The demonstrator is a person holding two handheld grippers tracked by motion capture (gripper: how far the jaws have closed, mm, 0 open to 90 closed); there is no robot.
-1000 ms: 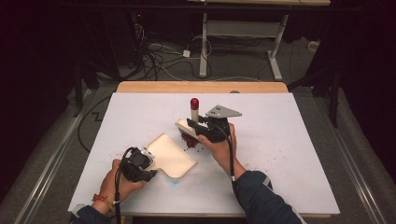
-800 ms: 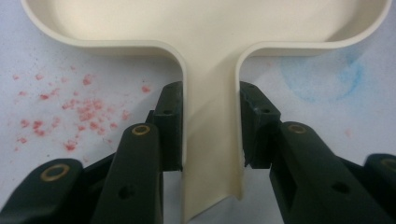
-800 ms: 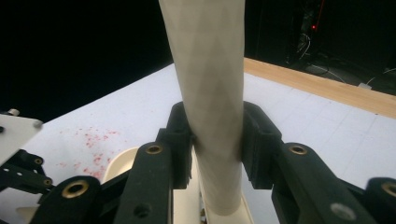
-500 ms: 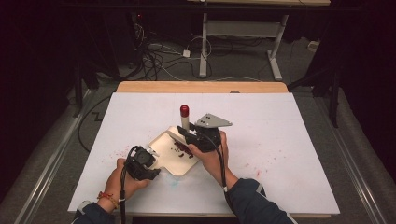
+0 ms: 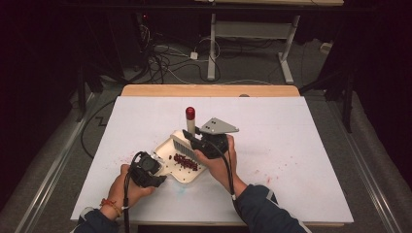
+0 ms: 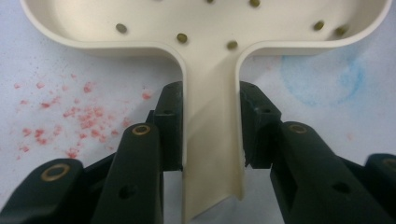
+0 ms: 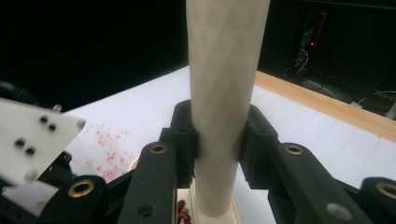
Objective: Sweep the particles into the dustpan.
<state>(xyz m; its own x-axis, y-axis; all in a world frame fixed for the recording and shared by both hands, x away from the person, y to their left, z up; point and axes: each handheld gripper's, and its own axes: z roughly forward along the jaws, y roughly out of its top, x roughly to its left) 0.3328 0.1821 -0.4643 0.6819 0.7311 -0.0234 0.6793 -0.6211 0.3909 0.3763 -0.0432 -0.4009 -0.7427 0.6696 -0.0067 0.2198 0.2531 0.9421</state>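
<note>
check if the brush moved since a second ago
Yes. The brush slid toward the person and leftward from the wooden table edge, onto the dustpan.

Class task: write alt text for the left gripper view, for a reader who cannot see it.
The left gripper clamps its two black jaws on the handle of a cream dustpan, which lies on a white table. A few small dark beans sit in the pan, and red crumbs speckle the table beside the handle.

White table sheet [image 5: 301,145] with red stains [image 6: 70,116]; cables [image 5: 165,58] on floor
</note>
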